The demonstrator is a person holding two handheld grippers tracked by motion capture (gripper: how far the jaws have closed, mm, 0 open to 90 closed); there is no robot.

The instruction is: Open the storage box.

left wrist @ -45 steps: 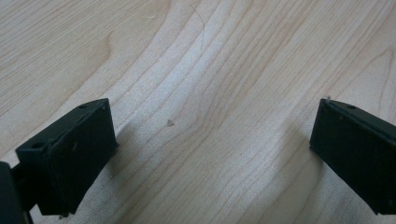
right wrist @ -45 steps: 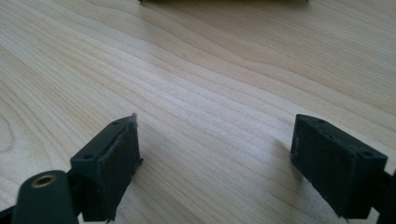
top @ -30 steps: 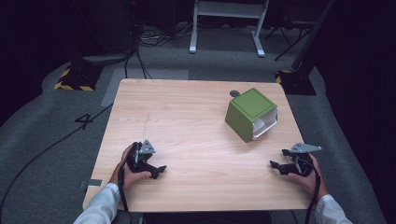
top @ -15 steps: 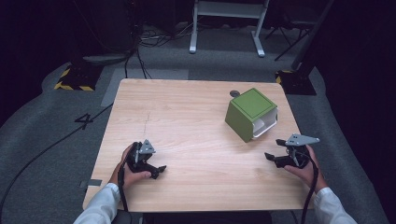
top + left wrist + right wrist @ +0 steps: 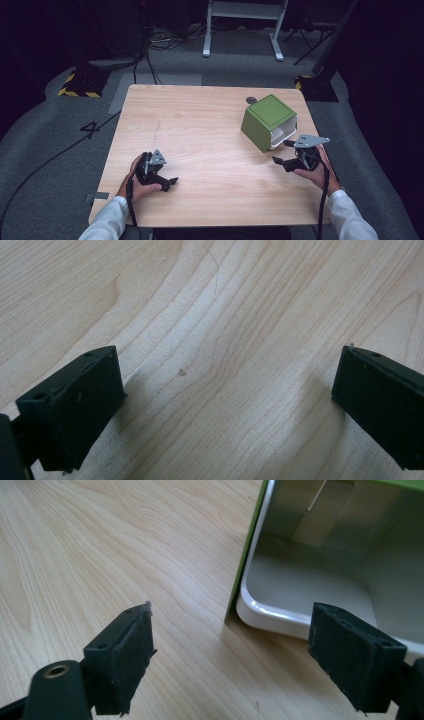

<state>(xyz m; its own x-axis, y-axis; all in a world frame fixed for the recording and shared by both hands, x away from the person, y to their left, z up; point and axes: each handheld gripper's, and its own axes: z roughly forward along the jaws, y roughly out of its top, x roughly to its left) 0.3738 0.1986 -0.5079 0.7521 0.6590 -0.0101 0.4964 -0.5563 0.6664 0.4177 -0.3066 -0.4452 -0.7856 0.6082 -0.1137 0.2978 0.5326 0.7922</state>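
A person seated at a wooden table holds a two-jaw gripper in each hand, with a green box lying on its side toward the far right of the tabletop. The right gripper hovers just beside the box, its jaws spread wide and gripping nothing; the box lies ahead of it and slightly to the right, with its open mouth and white inner lining turned toward the jaws. In the right gripper view, the green edge of the box runs almost straight away from the camera, and the rounded white lip sits between the two jaws but nearer the right-hand one, not yet touched by either. The right hand is plainly the nearer one, so any grasp on the lip or wall would likely fall to it. The left gripper rests low over bare wood near the front left, well apart from the box, its jaws likewise spread and empty. Much of the box's interior is cut off at the top and right of the right gripper view; pale folds or panels show inside, but whether anything lies in there is hard to tell. A small dark object just behind the box is too small to identify.
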